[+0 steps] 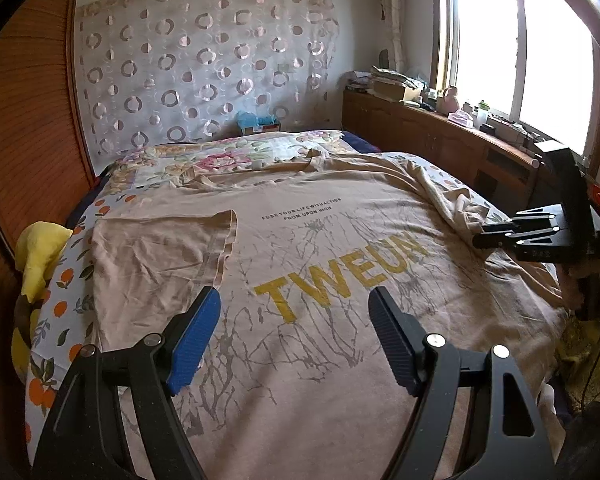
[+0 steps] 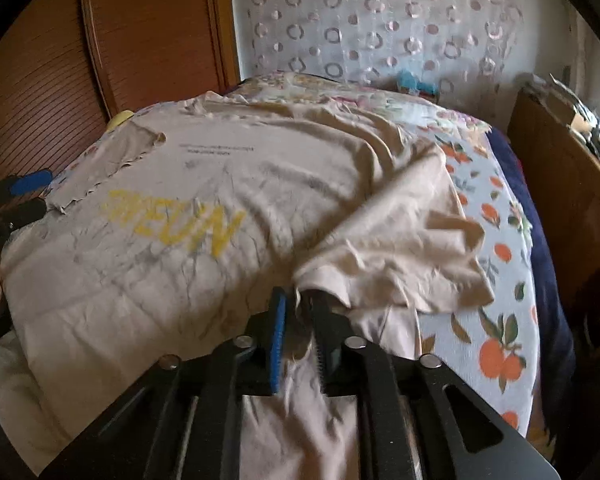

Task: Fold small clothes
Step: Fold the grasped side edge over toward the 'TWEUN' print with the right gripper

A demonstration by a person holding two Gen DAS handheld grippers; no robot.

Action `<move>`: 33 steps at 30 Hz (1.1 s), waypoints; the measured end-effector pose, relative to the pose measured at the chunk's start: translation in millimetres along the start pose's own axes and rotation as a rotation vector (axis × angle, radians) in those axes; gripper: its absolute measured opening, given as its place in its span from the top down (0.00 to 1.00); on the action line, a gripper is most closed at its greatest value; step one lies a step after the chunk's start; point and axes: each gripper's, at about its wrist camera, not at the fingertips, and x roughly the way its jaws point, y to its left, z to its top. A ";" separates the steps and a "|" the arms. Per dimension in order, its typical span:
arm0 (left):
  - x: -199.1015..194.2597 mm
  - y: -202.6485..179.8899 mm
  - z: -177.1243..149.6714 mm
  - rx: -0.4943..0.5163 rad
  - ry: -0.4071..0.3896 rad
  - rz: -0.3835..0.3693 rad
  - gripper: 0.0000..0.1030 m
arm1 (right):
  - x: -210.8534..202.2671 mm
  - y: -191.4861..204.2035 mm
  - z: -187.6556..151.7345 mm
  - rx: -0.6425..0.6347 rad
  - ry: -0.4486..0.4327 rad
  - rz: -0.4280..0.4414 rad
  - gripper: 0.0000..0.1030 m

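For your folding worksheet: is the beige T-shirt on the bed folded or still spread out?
Mostly spread: the T-shirt lies flat, print up. One sleeve is folded in; the right gripper pinches the other side.

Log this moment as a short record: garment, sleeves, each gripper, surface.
garment: beige T-shirt, print side up, yellow TWEUN lettering, spread on the bed
left sleeve: folded in over the chest
right sleeve: bunched and lifted
left gripper: jaws wide apart above the shirt, holding nothing
right gripper: jaws closed on shirt fabric at the right sleeve side
surface: orange-print bedsheet
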 end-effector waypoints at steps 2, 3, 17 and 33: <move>0.0 1.3 -0.7 -0.006 -0.001 0.000 0.25 | -4.7 -4.6 3.4 0.022 -0.012 -0.020 0.70; -0.8 1.3 -1.4 -0.007 -0.002 0.000 0.25 | -11.2 -11.0 2.5 0.039 -0.025 -0.032 0.65; -0.8 -0.6 -3.6 -0.008 -0.001 0.000 0.25 | 2.2 -73.0 9.5 0.188 0.005 -0.175 0.57; 0.2 0.3 -6.8 -0.024 0.001 -0.003 0.25 | 19.0 -20.0 84.8 -0.016 -0.049 -0.028 0.97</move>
